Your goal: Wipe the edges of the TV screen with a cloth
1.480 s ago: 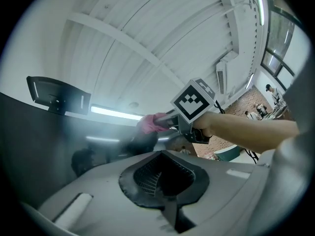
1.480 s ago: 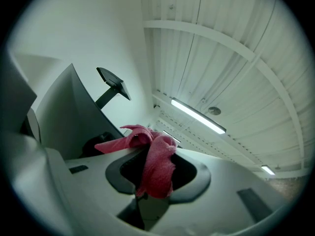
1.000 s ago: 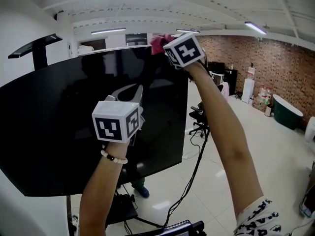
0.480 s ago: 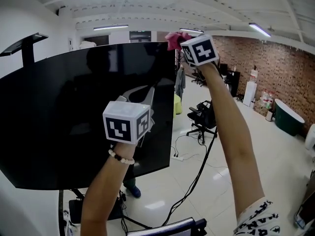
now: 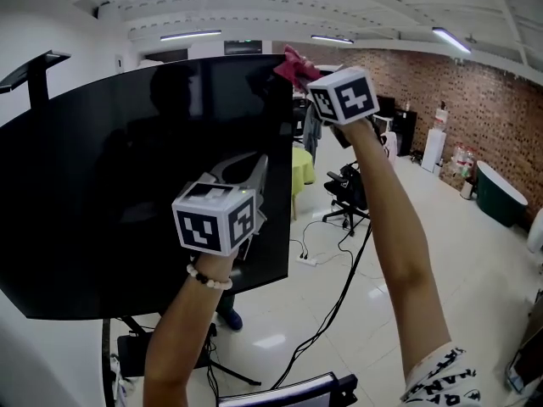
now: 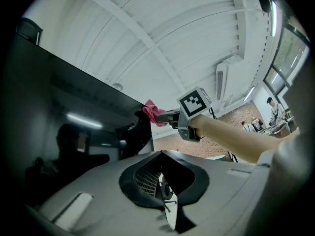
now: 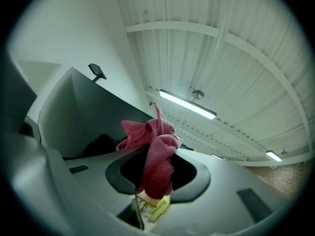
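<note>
The big black TV screen (image 5: 127, 185) fills the left of the head view. A pink cloth (image 5: 293, 64) sits bunched at its upper right corner, and my right gripper (image 5: 301, 73) is shut on it with the arm raised. In the right gripper view the cloth (image 7: 156, 156) hangs out of the right gripper (image 7: 152, 200) beside the TV's top edge (image 7: 83, 117). My left gripper (image 5: 259, 164) is shut and holds nothing, in front of the screen's lower right part. The left gripper view shows the cloth (image 6: 152, 113) at the TV corner (image 6: 123, 100), above the left gripper (image 6: 166, 203).
A black office chair (image 5: 348, 197) stands behind the TV's right edge. Cables (image 5: 331, 312) trail across the white floor below it. The TV stand's base (image 5: 136, 354) is at the lower left. A brick wall (image 5: 475, 100) and a dark green tub (image 5: 499, 193) lie far right.
The right gripper has slid the pink cloth rightward along the TV's top edge to the upper right corner. The left gripper has stayed in front of the screen.
</note>
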`<state>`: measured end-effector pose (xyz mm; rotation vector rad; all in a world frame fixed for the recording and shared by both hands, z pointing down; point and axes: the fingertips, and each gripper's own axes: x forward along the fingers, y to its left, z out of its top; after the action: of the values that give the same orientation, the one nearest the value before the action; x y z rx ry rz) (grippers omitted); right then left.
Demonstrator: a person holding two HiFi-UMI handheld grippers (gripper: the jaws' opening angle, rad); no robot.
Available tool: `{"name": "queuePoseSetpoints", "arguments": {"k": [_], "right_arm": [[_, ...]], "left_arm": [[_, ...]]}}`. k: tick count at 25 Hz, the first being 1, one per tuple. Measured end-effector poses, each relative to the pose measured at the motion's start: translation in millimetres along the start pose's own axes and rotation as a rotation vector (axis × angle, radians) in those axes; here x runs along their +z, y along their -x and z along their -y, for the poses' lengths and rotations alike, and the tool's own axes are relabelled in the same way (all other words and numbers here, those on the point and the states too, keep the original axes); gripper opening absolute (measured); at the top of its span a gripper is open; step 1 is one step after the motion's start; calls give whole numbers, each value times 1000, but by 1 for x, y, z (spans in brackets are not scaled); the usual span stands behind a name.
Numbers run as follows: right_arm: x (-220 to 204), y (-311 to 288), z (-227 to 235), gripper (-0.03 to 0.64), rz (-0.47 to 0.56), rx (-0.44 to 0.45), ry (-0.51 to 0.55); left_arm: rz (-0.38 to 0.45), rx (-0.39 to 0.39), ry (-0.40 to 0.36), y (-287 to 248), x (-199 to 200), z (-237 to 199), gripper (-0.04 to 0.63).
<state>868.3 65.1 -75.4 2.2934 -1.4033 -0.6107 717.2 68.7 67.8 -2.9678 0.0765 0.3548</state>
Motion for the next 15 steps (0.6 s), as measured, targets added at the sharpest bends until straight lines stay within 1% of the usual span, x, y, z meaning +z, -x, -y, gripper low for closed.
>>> {"name": "queuePoseSetpoints", "arguments": {"k": [4, 6, 9, 15], "right_arm": [[-29, 6, -17, 121, -15, 10, 9], [-39, 9, -24, 120, -17, 6, 19], [-50, 13, -31, 120, -18, 12, 7], [-80, 20, -53, 120, -50, 27, -16]], "left_arm": [[-7, 9, 14, 6, -15, 0, -9], [-12, 24, -2, 7, -24, 1, -9], [-25, 44, -19, 6, -40, 3, -9], [-67, 37, 11, 1, -77, 16, -8]]}}
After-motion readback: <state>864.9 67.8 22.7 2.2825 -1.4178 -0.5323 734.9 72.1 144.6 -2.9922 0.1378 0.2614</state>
